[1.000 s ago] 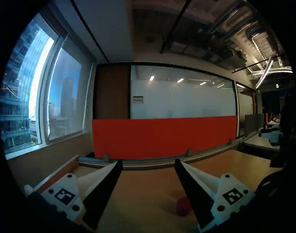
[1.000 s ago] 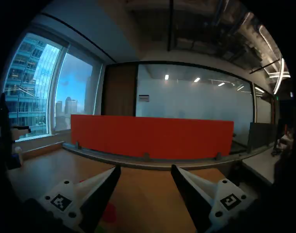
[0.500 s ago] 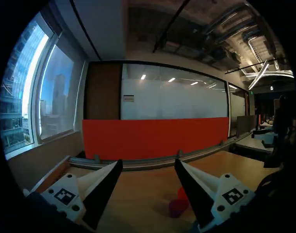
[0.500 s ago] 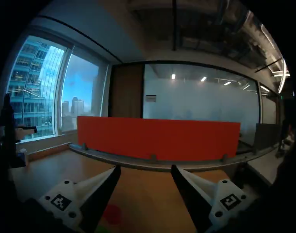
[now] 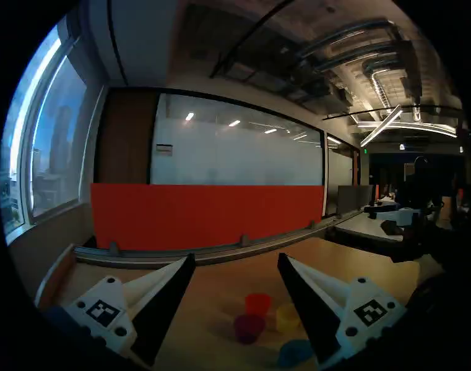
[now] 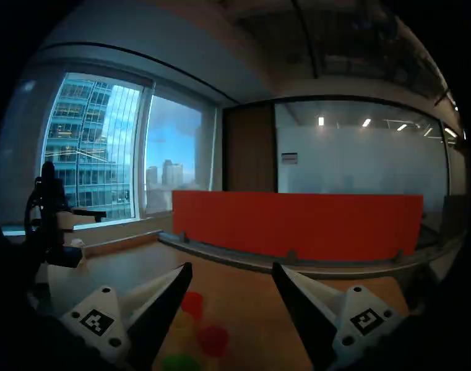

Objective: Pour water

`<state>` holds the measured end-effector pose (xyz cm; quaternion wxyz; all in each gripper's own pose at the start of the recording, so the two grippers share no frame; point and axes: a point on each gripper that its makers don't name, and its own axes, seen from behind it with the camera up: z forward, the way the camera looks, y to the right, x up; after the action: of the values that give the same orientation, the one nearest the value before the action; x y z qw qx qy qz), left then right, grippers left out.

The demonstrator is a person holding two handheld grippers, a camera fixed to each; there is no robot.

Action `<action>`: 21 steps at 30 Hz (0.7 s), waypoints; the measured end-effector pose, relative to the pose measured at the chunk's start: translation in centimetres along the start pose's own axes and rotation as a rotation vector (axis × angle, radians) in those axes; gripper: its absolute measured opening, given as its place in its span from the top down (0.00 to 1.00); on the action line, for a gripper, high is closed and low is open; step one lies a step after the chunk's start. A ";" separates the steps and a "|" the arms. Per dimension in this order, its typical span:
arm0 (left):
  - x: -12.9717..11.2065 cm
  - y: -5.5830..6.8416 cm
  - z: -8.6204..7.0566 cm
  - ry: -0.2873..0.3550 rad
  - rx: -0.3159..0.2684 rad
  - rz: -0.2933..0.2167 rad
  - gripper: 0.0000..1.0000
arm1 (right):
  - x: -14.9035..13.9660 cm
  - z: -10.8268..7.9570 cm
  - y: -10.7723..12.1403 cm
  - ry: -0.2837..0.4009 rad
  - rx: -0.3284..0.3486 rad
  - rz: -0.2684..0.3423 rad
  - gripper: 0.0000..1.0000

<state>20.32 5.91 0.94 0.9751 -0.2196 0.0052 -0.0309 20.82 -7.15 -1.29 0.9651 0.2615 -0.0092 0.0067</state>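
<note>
Plainly, the left gripper (image 5: 235,258) was spread wide and empty. Low between its fingers, on the wooden desk (image 5: 216,290), stood a red cup (image 5: 258,303), a purple cup (image 5: 249,328) and a yellow cup (image 5: 288,317). A blue cup (image 5: 295,352) was partly hidden by the finger. The right gripper (image 6: 231,267) was also parted and held nothing, with cups low by its left finger. Both were held level, facing an orange divider (image 5: 204,213).

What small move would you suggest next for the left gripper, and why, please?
Probably tip the left gripper down toward the red cup, purple cup and yellow cup. Its jaws stand open and empty, and the cups sit low on the desk, under its line of aim.
</note>
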 end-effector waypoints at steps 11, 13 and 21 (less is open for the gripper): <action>-1.2 3.3 -0.3 -0.050 -0.152 0.023 0.01 | -0.9 -0.2 -2.1 -0.057 0.133 -0.038 0.00; -1.5 3.9 -0.3 -0.057 -0.181 0.028 0.01 | -1.3 -0.3 -2.4 -0.076 0.153 -0.048 0.00; -3.2 5.1 -0.1 -0.090 -0.256 0.037 0.01 | -3.3 -1.0 -3.9 -0.149 0.233 -0.090 0.00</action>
<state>17.40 10.69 -1.39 0.9388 -0.3432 -0.0306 -0.0022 17.60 -10.07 -4.23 0.9241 0.3720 -0.0683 -0.0552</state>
